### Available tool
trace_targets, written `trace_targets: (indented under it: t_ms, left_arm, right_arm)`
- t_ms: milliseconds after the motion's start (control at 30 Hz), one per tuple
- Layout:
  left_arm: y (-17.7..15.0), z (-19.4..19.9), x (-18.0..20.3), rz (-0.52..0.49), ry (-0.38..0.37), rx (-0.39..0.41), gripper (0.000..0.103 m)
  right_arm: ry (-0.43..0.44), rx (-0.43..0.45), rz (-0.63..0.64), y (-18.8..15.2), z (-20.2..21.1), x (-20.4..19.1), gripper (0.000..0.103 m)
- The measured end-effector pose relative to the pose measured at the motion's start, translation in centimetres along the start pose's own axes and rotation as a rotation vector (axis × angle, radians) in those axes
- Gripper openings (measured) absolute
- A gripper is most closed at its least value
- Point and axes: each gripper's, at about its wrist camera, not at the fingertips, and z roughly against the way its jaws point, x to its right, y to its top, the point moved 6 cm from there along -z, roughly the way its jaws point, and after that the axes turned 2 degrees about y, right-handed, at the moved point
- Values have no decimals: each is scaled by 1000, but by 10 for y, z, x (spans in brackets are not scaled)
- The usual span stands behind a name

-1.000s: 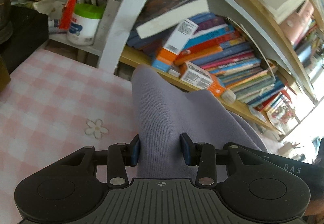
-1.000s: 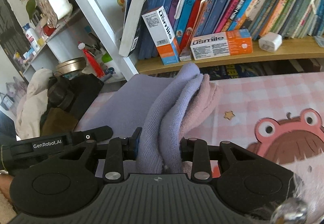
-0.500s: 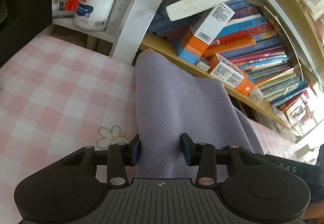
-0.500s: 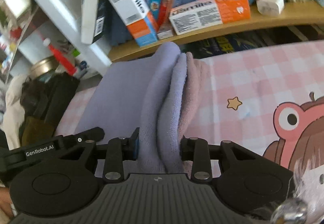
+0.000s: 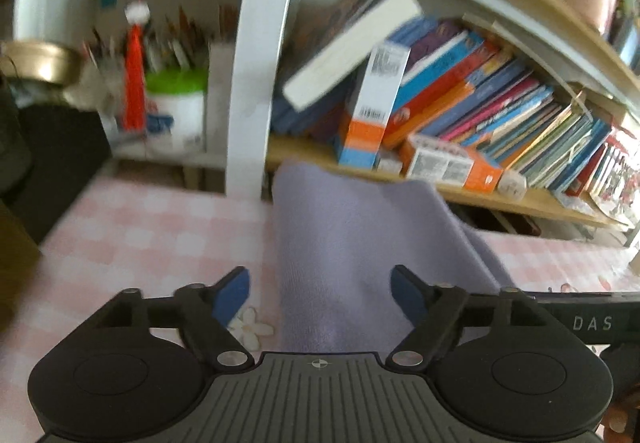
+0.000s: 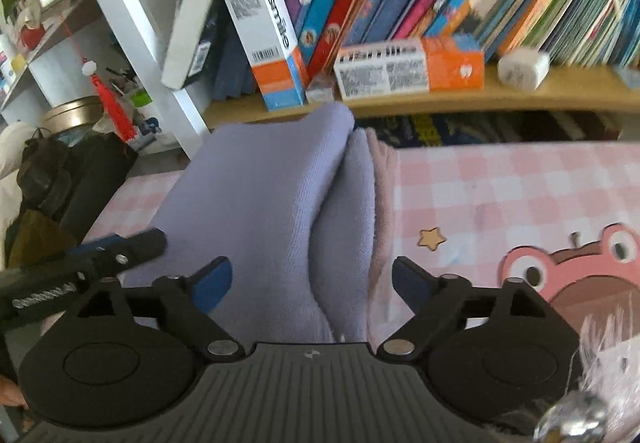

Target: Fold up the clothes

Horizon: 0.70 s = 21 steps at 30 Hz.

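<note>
A folded lilac knit garment (image 5: 352, 243) lies on the pink checked tablecloth (image 5: 152, 227), running from my fingers back to the bookshelf. In the right wrist view the garment (image 6: 264, 203) shows stacked folded layers with a pinkish edge on its right side. My left gripper (image 5: 320, 291) is open, its jaws spread either side of the cloth's near end. My right gripper (image 6: 312, 283) is open too, jaws apart around the near end of the folds. The left gripper's finger (image 6: 120, 249) shows at the garment's left edge.
A wooden bookshelf (image 6: 440, 103) with leaning books and orange-white boxes (image 6: 408, 69) stands right behind the garment. A white upright post (image 5: 260, 59), a green-lidded tub (image 5: 176, 111) and a red tassel (image 5: 134, 79) are at back left. Dark bags (image 6: 52, 183) sit left.
Both grippers have opened and let go of the lilac garment, which now rests on the table. Both cameras have tilted up and the views are motion-blurred.
</note>
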Motion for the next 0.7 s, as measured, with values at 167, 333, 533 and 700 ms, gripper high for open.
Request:
trace_targets:
  t_ms: [167,333,533,700]
  left_arm:
    - [-11,26,2,-28,54,1,96]
    - [-36,42,6,-93,106,-66,101]
    - [-57,61,13,-72,105,-83,101]
    - [-68,73,20,-89,104,-96,101]
  right_arm:
    - [-71,45,75,-13,30,-3,94]
    - [-123,59,94,-33,55,-1,99]
    - [-165,24,131,-55,64,-1,99]
    - [-169,20,114,-69,77,-4,103]
